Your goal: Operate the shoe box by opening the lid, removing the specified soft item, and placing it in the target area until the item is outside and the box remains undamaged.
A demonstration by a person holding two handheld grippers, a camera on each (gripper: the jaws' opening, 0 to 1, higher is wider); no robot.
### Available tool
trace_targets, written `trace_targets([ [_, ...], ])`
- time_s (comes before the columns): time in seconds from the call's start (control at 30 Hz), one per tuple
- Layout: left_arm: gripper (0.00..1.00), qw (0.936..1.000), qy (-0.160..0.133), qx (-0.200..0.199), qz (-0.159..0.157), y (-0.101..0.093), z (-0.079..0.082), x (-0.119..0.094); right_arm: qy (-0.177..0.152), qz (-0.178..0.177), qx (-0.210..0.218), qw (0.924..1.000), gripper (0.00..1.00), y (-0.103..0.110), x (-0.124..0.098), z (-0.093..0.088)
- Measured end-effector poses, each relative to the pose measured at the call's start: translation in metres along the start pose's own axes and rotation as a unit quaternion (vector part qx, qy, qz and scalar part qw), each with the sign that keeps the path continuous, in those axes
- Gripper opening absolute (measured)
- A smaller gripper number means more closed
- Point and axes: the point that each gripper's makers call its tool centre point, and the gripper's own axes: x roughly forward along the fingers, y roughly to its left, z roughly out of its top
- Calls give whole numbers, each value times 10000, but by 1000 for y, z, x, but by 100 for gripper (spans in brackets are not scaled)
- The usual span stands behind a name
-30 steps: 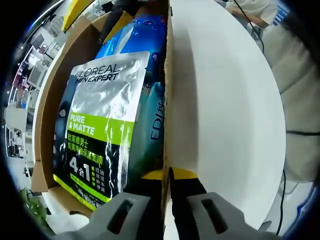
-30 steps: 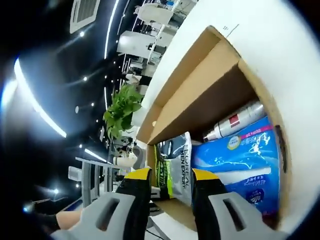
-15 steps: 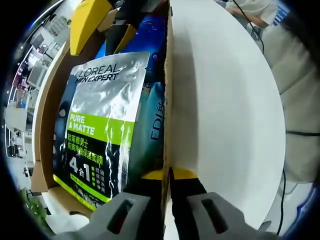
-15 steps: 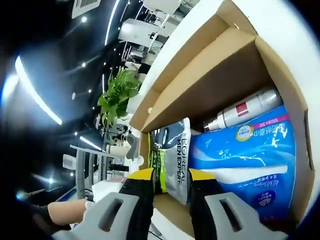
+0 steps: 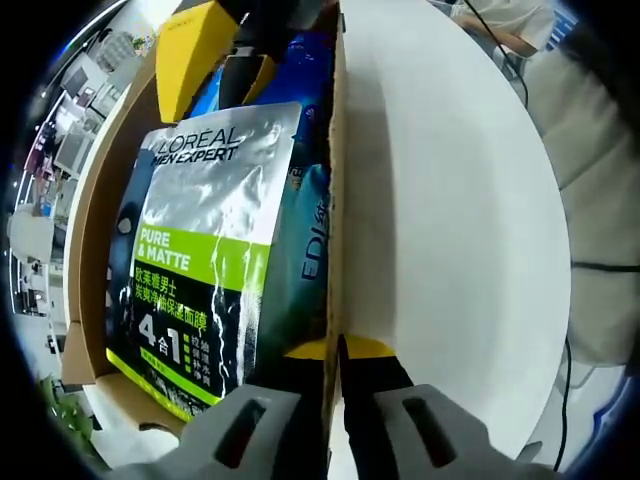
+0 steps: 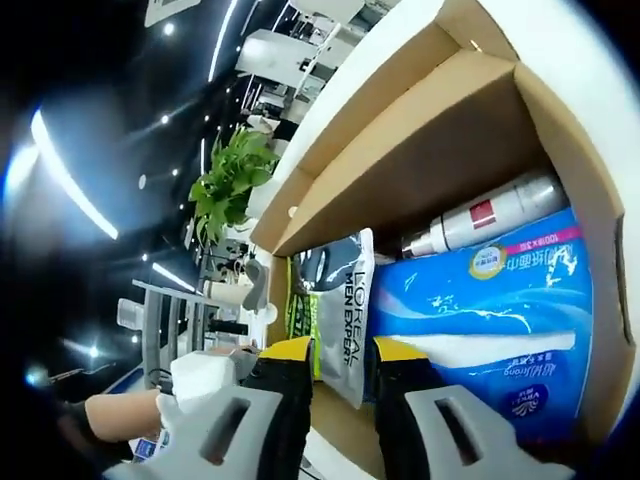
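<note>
In the right gripper view I saw one white spray bottle (image 6: 487, 216) and one blue pack (image 6: 500, 320) in the shoe box (image 6: 420, 150); the left gripper view showed the white table (image 5: 450, 200). My right gripper (image 6: 338, 352) held its fingers narrowly around the silver pouch (image 5: 205, 250) edge, and my left gripper (image 5: 338, 352) pinched the box wall.

A teal pack (image 5: 305, 255) shows only a narrow strip in the left gripper view, wedged between the silver pouch (image 5: 205, 250) and the box wall (image 5: 334, 200); its label cuts off after "EDI". The blue pack (image 5: 300, 70) behind it is mostly covered by the pouch and by the right gripper (image 5: 225, 45), itself cropped at the top edge. The left gripper (image 5: 335, 352) has its tips partly masked by the wall. In the right gripper view, the pouch (image 6: 340, 305) runs down behind the right gripper (image 6: 336, 350), its lower end hidden. The bottle (image 6: 480, 220) is part-covered by the blue pack (image 6: 490, 320), its small print unreadable.
</note>
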Motion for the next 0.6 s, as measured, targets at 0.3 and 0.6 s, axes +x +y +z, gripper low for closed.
trace_targets([
  [0.3, 1, 10000, 3, -1, -5, 0, 0, 0, -208, 589, 159, 9979, 11, 29, -4, 11],
  [0.6, 1, 10000, 5, 6, 18, 0, 0, 0, -202, 767, 31, 9968, 19, 40, -4, 10],
])
